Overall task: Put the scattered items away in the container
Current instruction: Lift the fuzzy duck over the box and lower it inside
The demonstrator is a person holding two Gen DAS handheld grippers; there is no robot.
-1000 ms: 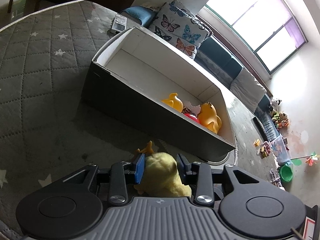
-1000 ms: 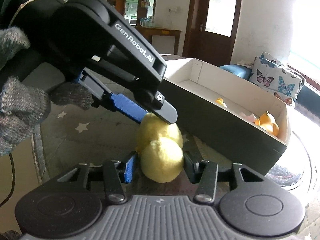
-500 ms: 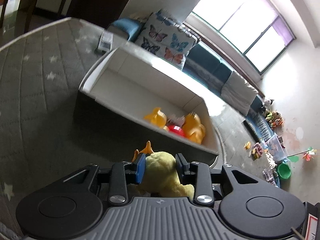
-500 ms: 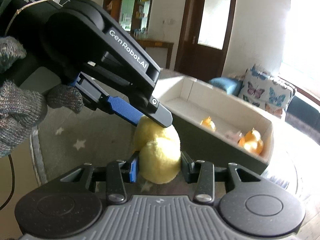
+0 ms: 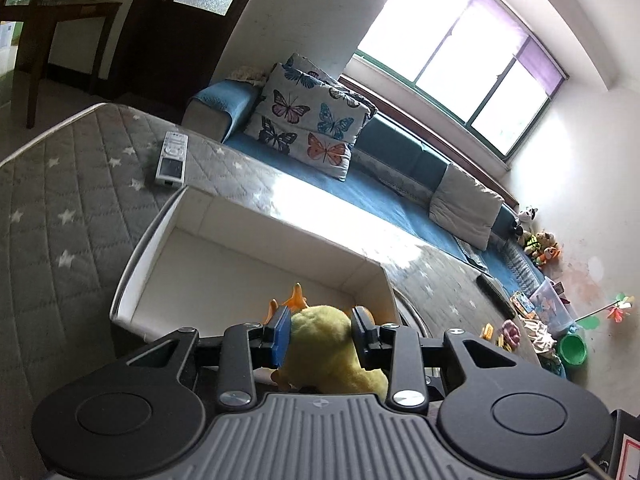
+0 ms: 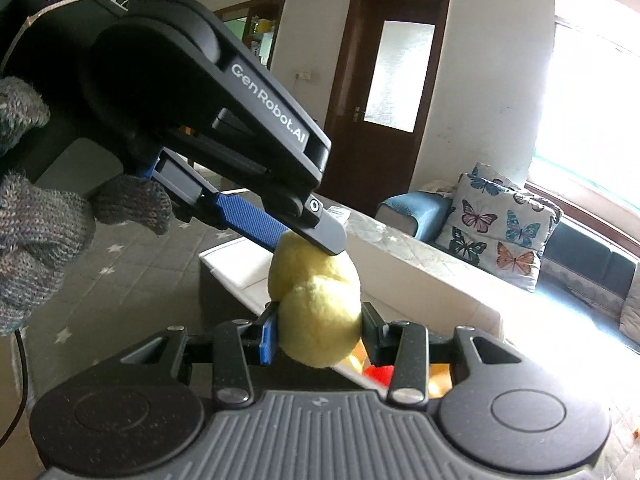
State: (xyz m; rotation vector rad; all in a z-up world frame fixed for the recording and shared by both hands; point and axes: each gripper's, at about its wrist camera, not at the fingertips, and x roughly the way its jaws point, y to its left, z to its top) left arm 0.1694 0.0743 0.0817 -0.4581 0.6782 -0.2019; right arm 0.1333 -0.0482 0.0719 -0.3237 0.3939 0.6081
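Both claws, left gripper (image 5: 320, 330) and right gripper (image 6: 318, 330), clenched on plush duck (image 5: 328, 344). Since 1 s ago: duck carried up over near wall of box (image 5: 256, 240); the white floor now lies directly ahead. Judged ready for release.

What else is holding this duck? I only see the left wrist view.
Observer: The right gripper is shut on the duck too, on the end opposite the left gripper.
Operator: What holds the left gripper?
Observer: A hand in a grey knit glove.
Operator: Is anything in the box past the duck?
Observer: A red toy lies in the box, showing just past the right gripper's fingers.
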